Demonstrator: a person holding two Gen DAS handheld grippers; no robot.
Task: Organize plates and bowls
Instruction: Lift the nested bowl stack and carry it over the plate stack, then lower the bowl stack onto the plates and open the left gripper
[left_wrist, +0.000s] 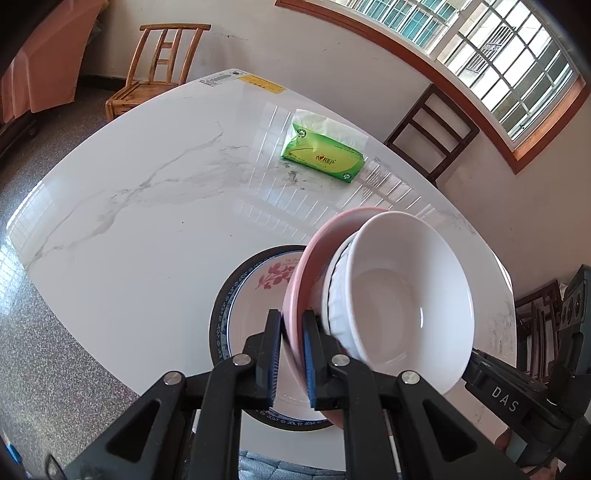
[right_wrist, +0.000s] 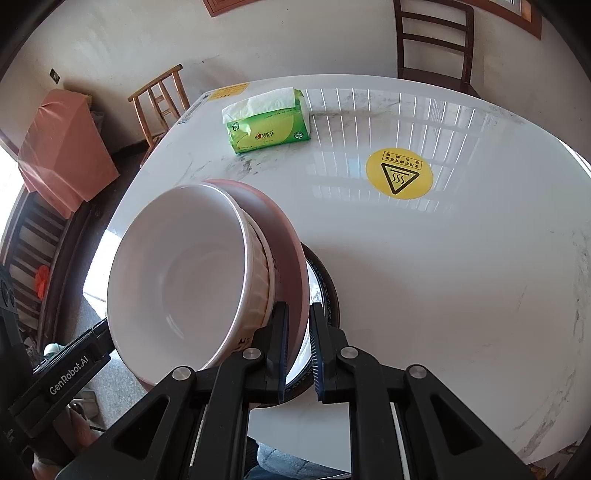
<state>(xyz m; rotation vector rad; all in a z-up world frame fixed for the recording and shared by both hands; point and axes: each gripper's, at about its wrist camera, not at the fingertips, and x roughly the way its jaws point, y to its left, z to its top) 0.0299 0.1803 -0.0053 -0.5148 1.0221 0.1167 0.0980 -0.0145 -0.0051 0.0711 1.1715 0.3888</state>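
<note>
Both claws clamp the rim of one pink plate from opposite sides. Seen from its own camera, the left claw (left_wrist: 291, 354) has its jaws narrowed onto the plate's near edge, and the right claw (right_wrist: 298, 350) does the same at the opposite edge. The pink plate (left_wrist: 295, 299) carries a stack of two bowls: a ribbed white bowl (left_wrist: 334, 314) sits on it, and a smooth white bowl (left_wrist: 406, 295) nests inside that one.

This held stack is above a patterned plate (left_wrist: 255, 295) with a dark blue rim and a red flower print, which lies flat on the marble bench (left_wrist: 129, 229) near its front edge. In the left view the stack covers the patterned plate's 3 o'clock side.

A green tissue pack (right_wrist: 269, 129) lies on the bench at 12 o'clock from the stack, well apart from it. A round yellow warning sticker (right_wrist: 399, 168) is on the benchtop at about 2 o'clock from the stack in the right view. Wooden chairs (left_wrist: 159, 70) stand beyond the far edge.
</note>
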